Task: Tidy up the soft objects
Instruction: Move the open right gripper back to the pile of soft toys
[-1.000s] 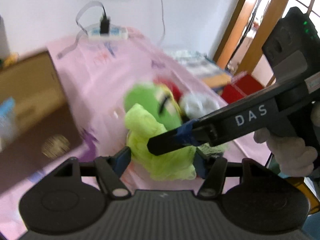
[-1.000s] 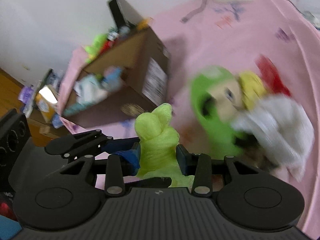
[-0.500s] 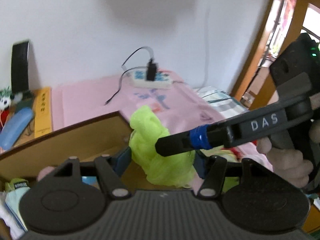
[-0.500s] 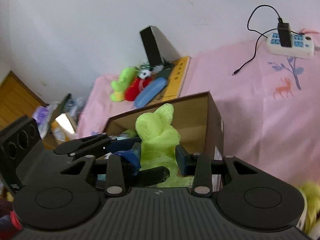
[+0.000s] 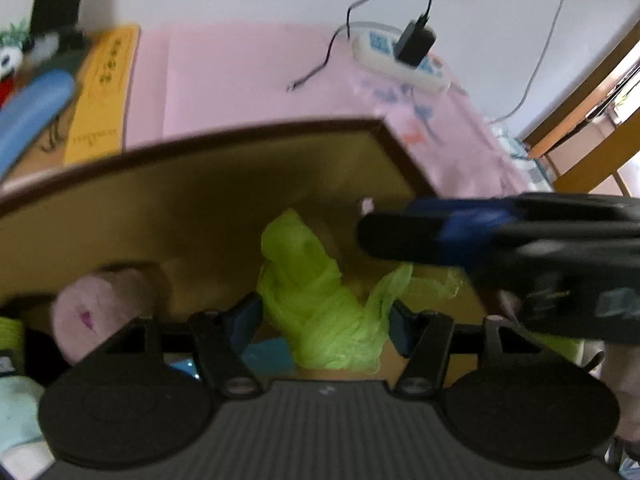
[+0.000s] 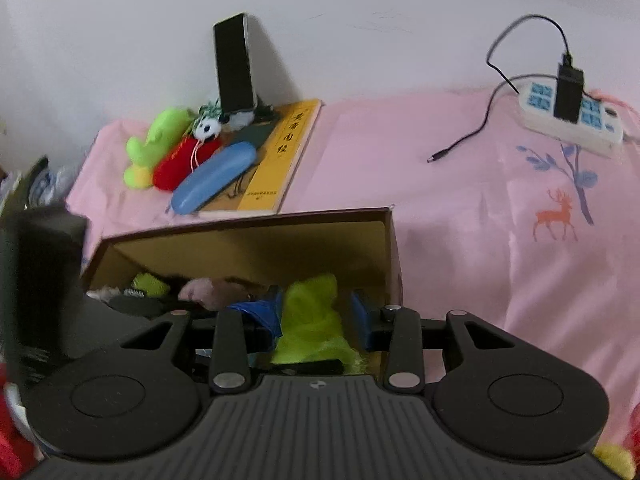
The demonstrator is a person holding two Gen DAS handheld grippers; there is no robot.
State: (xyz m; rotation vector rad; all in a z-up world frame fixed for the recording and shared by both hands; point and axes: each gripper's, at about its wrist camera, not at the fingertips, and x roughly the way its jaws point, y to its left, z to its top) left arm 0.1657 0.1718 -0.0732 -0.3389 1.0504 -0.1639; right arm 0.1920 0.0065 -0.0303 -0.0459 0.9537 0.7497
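Observation:
A lime-green knitted cloth [image 5: 316, 304] hangs inside the open cardboard box [image 5: 240, 136], held from both sides. My left gripper [image 5: 324, 320] is shut on its bunched middle, with both pads against it. In the right wrist view my right gripper [image 6: 316, 316] also has the cloth [image 6: 308, 320] between its pads; its jaws are opening slightly while the pads still touch the fabric. One right gripper finger [image 5: 420, 232] crosses over the cloth's loose tail. A pink rolled soft thing [image 5: 100, 312] and other soft items lie in the box [image 6: 248, 224].
Behind the box on the pink sheet lie a yellow book [image 6: 280, 160], a blue case [image 6: 212, 180], and green [image 6: 156, 144] and red [image 6: 180, 164] plush toys. A black upright box [image 6: 234, 64] leans on the wall. A power strip with a charger [image 6: 568, 116] sits far right.
Both grippers have carried the green cloth away from the plush pile on the pink sheet, over the box rim and down into the box. Both have kept hold of it.

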